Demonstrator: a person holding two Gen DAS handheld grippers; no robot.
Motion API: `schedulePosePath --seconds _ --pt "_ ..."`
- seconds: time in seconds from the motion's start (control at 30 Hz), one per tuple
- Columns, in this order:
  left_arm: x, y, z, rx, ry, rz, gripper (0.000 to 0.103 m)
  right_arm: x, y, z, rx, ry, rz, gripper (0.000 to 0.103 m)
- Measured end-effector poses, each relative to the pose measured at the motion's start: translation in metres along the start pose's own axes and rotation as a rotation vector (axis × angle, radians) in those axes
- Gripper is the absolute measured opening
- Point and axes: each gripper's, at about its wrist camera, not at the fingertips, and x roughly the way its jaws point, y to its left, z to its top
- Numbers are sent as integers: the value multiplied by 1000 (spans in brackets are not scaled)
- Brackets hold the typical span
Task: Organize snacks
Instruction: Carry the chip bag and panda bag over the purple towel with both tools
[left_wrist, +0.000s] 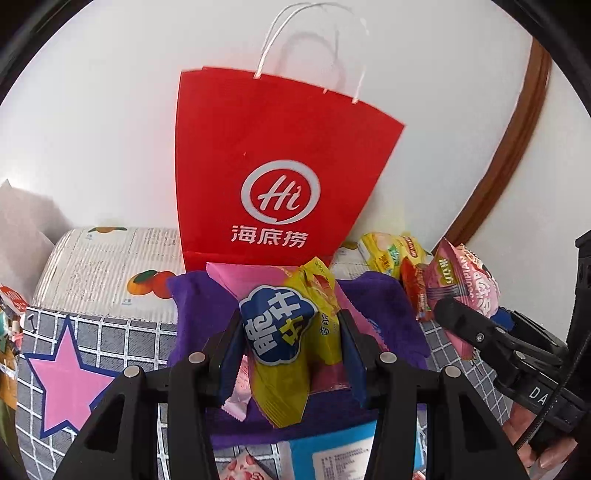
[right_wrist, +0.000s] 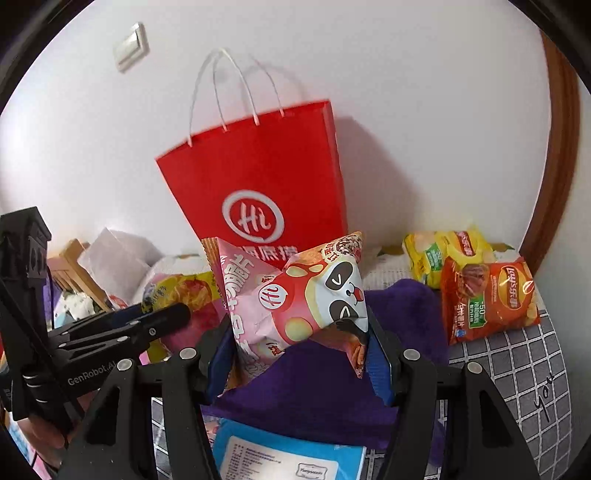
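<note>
My left gripper (left_wrist: 291, 332) is shut on a yellow snack packet with a blue label (left_wrist: 291, 339), held above a purple cloth (left_wrist: 384, 310). A pink packet (left_wrist: 251, 275) lies behind it. My right gripper (right_wrist: 299, 343) is shut on a pink panda-print snack bag (right_wrist: 295, 299), also above the purple cloth (right_wrist: 314, 387). A tall red paper bag with white handles (left_wrist: 273, 166) stands upright against the wall, straight ahead of both grippers (right_wrist: 258, 184). Each gripper shows at the edge of the other's view: the right one (left_wrist: 480, 332), the left one (right_wrist: 147, 325).
Yellow and orange chip bags (right_wrist: 480, 291) lie to the right of the red bag by a brown door frame (right_wrist: 557, 166). A blue packet (right_wrist: 288, 458) lies near me. A grey checked cover with a pink star (left_wrist: 66, 373) and a fruit-print pillow (left_wrist: 110, 266) lie left.
</note>
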Motion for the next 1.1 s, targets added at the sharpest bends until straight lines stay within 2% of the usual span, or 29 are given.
schedulePosePath --seconds 0.17,0.3,0.5,0.83,1.1 --pt "18 9 -1 -18 47 7 46 20 -6 -3 -32 48 -23 61" --pt "28 15 -3 -24 66 28 46 39 -16 -7 -8 114 12 61" --pt "48 27 -8 -52 121 51 46 68 -17 -16 -46 181 -41 61" --pt "49 39 -6 -85 130 61 46 95 -27 -28 -20 265 -43 61" --pt "47 41 -5 -88 130 62 46 111 -13 -38 -59 325 -23 61"
